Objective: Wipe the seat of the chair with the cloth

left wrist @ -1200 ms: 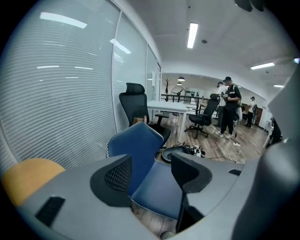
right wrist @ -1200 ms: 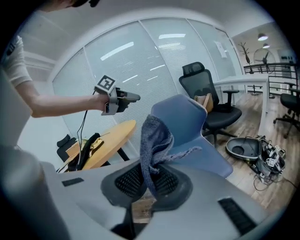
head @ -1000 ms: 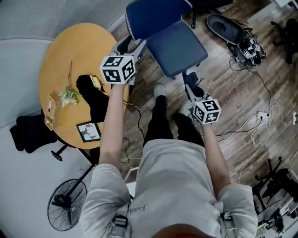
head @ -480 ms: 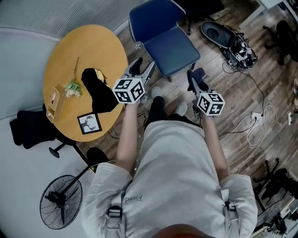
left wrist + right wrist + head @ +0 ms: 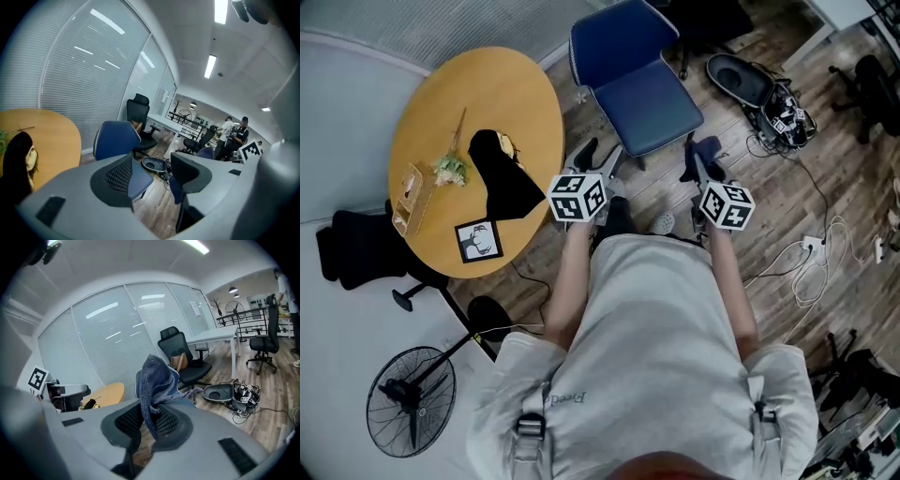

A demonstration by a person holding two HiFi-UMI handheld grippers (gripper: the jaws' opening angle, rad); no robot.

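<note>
Between your right gripper's (image 5: pixel 151 419) jaws hangs the blue cloth (image 5: pixel 157 376), pinched tight in a fold with the loose end standing up above the pads. The jaws are closed on it and nothing else. Your left gripper (image 5: pixel 152 176) has its jaws spread apart with nothing between them; only the chair (image 5: pixel 112 138) and the floor show through the gap.

In the head view, both grippers sit close in front of your body, the left gripper (image 5: pixel 598 161) and the right gripper (image 5: pixel 701 167) roughly level with each other. The cloth (image 5: pixel 710 150) is bunched at the right jaws' tips. The seat (image 5: pixel 649 98) lies ahead of both, with bare wooden floor (image 5: pixel 656 187) between it and either gripper, so the cloth is not touching it.

That is what has changed. A second ago your left gripper was up by the seat's left edge and your right was near its front edge. Since then both have drawn back toward you and the chair has receded. The round yellow surface (image 5: pixel 478 84) to your left is well clear of both grippers.

For the task, this reads as a break from wiping: either the pass is finished or you have stepped off between strokes. If the seat needs more, you will have to close the gap again and lay the cloth flat on it.
</note>
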